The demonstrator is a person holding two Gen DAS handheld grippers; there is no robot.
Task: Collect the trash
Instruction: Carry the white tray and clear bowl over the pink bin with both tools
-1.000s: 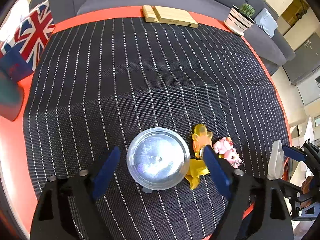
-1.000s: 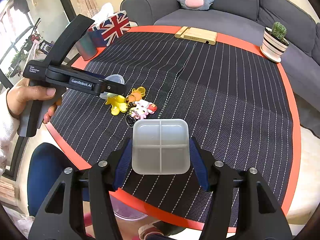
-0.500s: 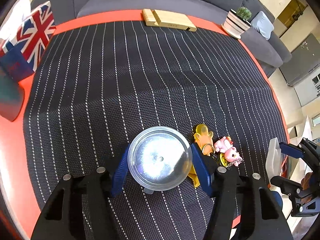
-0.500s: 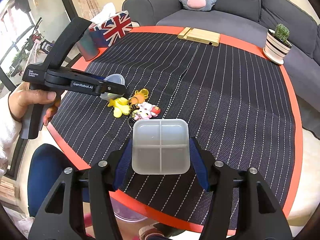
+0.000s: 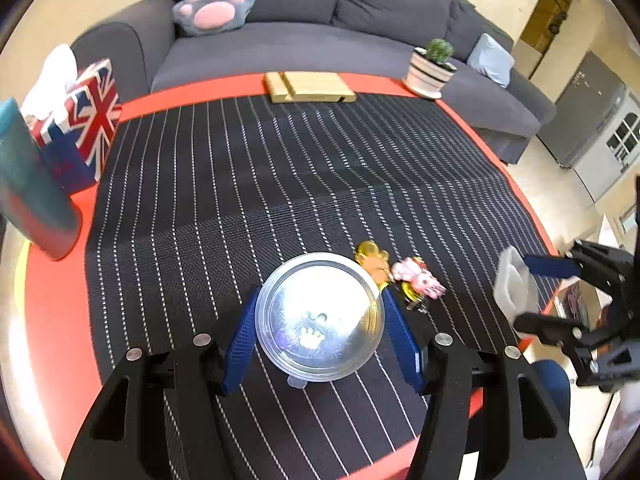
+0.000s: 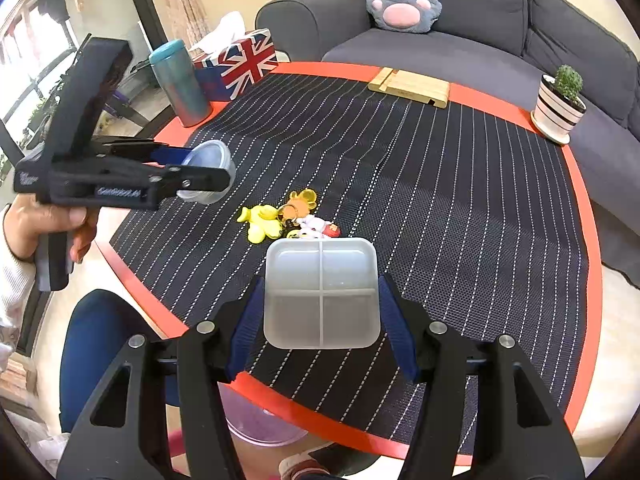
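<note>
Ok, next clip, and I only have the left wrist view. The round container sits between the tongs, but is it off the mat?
Observer: Yes. In the right wrist view the left tongs hold the round container in the air, turned on its side, clear of the mat.
Operator: And the white thing at my right edge?
Observer: That is a square tray, divided in four and gripped by the right tongs. I see nothing in it.
Operator: Any bin nearby?
Observer: A pinkish basin shows under the table edge, below that tray.
</note>
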